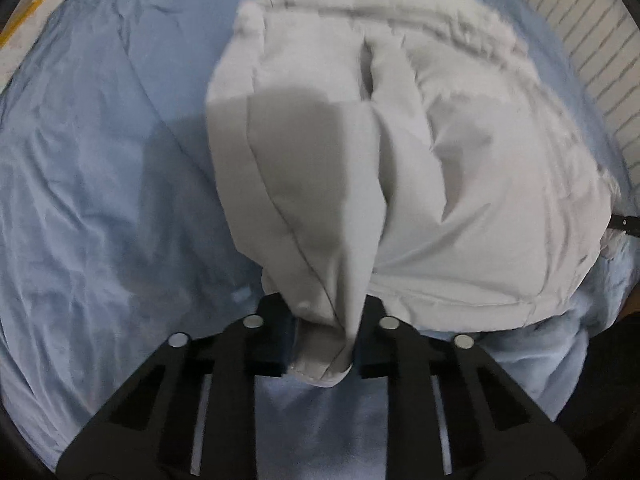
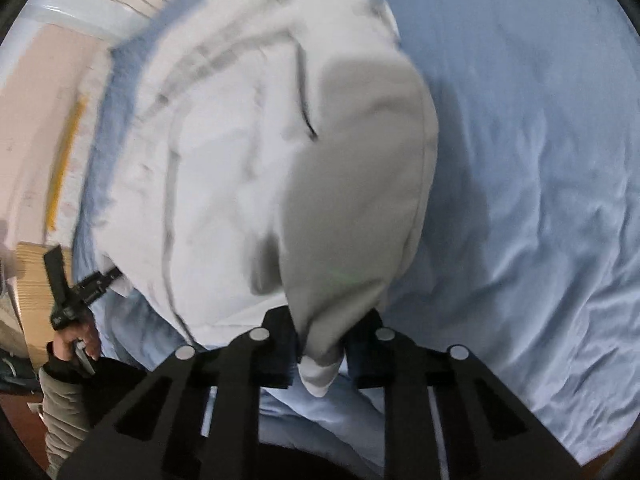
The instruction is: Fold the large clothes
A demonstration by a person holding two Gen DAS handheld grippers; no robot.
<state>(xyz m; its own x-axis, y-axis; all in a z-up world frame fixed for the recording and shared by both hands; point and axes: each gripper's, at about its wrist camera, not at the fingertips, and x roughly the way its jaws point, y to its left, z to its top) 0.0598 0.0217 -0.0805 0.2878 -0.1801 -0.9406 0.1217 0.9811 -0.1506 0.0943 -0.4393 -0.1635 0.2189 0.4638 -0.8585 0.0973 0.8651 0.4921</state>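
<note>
A large pale grey padded garment point(image 1: 400, 168) lies spread on a light blue bedsheet point(image 1: 88, 184). My left gripper point(image 1: 326, 344) is shut on a bunched corner of the garment's near hem, and the cloth rises from its pads in a taut fold. In the right wrist view the same garment point(image 2: 248, 168) fills the middle. My right gripper point(image 2: 322, 354) is shut on another gathered corner of it, with a lifted flap hanging from the pads. The other gripper point(image 2: 96, 280) shows small at the left, clamped on the garment's far corner.
The blue sheet point(image 2: 540, 168) stretches wide to the right in the right wrist view. A slatted white wall point(image 1: 600, 72) borders the bed. A person's hand point(image 2: 76, 344) and sleeve show at lower left, with a wooden box point(image 2: 36, 280) behind.
</note>
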